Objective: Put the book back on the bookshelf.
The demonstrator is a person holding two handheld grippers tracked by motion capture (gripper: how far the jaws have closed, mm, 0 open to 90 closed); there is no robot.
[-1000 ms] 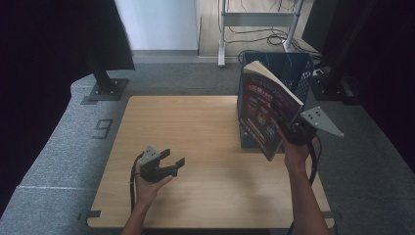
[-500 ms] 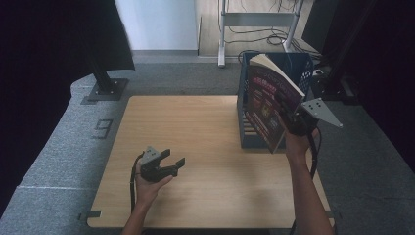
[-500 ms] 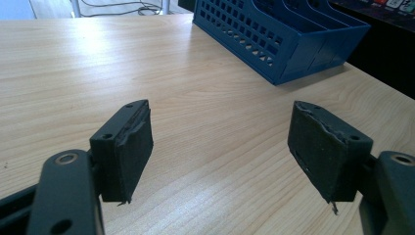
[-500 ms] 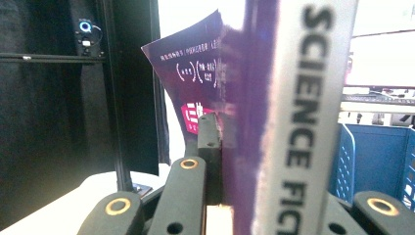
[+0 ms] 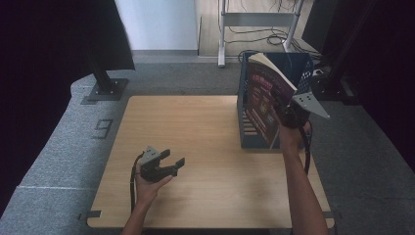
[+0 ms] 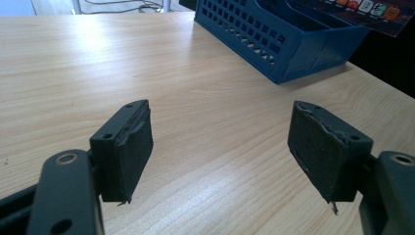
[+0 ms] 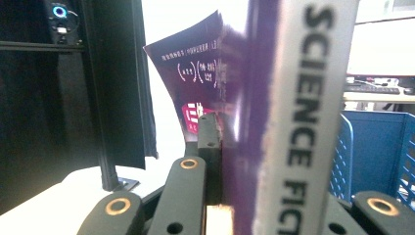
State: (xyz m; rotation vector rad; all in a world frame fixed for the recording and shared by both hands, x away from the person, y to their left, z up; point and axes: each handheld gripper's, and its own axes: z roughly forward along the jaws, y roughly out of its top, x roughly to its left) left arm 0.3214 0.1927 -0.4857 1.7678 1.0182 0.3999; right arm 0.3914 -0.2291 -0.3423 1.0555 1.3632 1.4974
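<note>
While clamped, the book (image 5: 266, 100) stands between the right tongs (image 5: 284, 113).

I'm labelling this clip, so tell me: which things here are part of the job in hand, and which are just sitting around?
In the job:
- book, clamped upright in the right gripper
- blue rack at the table's far right, just behind the book

Sitting around:
- left gripper, open and holding nothing, low over the table
- black stand on the floor
- metal frame behind
</note>
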